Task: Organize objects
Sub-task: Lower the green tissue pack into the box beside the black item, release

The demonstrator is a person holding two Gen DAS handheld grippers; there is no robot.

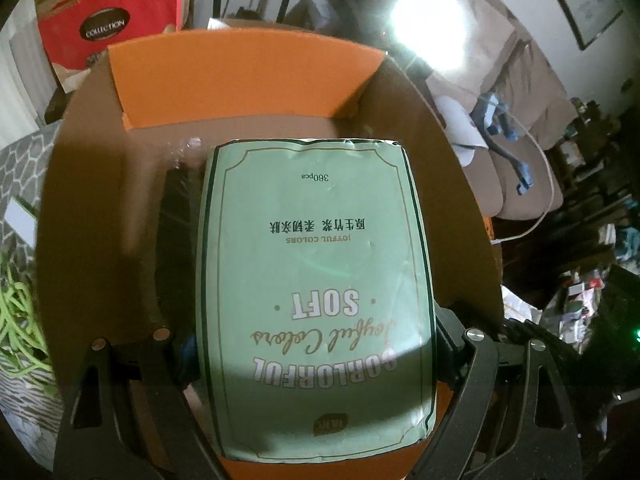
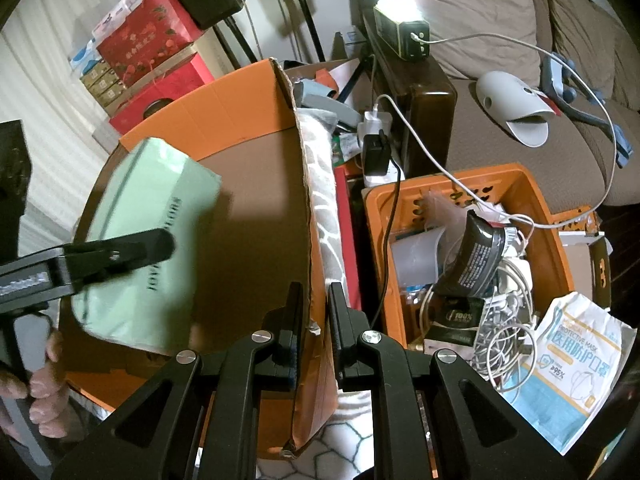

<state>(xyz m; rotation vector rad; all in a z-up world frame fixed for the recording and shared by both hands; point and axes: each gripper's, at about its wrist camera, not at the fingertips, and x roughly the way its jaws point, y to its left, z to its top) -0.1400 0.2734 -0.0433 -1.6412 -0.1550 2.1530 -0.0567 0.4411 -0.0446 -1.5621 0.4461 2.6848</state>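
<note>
Inside the box: the green tissue pack (image 1: 316,280) hangs over the brown floor of the orange cardboard box (image 1: 248,80), label side up, tilted toward the wall at 12 o'clock.
Left tool: the left tool (image 1: 316,344) stands wide and grips the tissue pack across its width, one finger on each long side; from the right wrist view its finger (image 2: 132,250) lies along the pack's side at 9 o'clock.
Right tool: the right tool (image 2: 314,320) is closed on the box's right wall (image 2: 308,216), pinching the raw cardboard edge between its fingers and holding the box open.
Surroundings: an orange crate (image 2: 536,188) of cables and packets sits at 3 o'clock, well apart from the box; a mask packet (image 2: 576,368) lies at 4 o'clock.
Risk, pack: the wrapper is soft and slick, so I judge it may slip or sag if lowered fast.
Risk, box: a hard pull on the thin wall could tear it or tip the box.
</note>
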